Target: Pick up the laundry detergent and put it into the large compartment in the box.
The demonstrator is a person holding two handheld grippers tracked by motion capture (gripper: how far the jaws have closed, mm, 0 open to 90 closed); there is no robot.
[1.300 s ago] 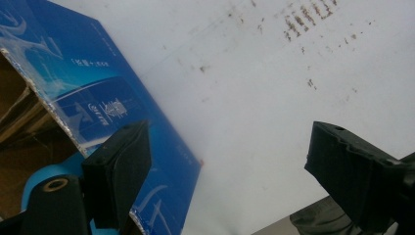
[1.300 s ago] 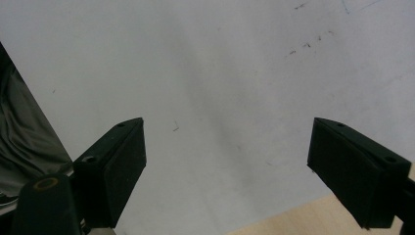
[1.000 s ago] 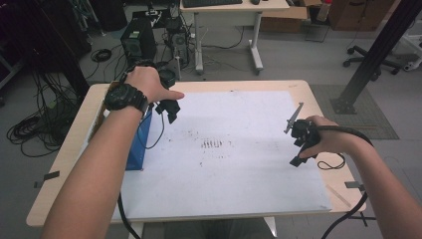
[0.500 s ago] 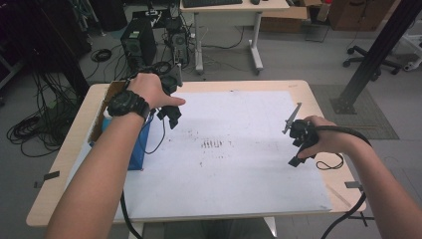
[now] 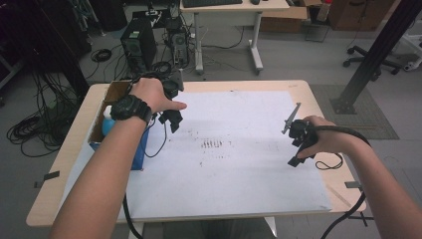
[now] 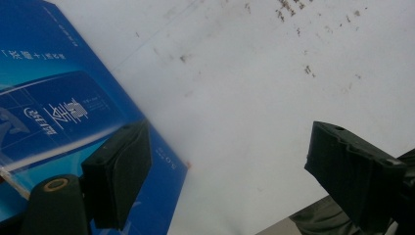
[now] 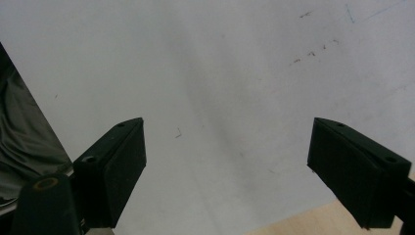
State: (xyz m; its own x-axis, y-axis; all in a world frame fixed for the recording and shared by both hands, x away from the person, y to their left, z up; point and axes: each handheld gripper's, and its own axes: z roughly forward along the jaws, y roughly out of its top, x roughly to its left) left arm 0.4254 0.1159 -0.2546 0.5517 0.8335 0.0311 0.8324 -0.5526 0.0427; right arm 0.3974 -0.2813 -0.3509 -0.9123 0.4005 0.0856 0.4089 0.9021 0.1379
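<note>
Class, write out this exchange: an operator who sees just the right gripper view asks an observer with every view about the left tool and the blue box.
Operator: Where is the left tool?
Observer: In the high view the left tool hovers over the white sheet, just beside the blue box at the table's left edge.
Operator: Is it holding anything?
Observer: No. The left gripper view shows its jaws wide apart with only sheet between them, and the box beside one jaw.
</note>
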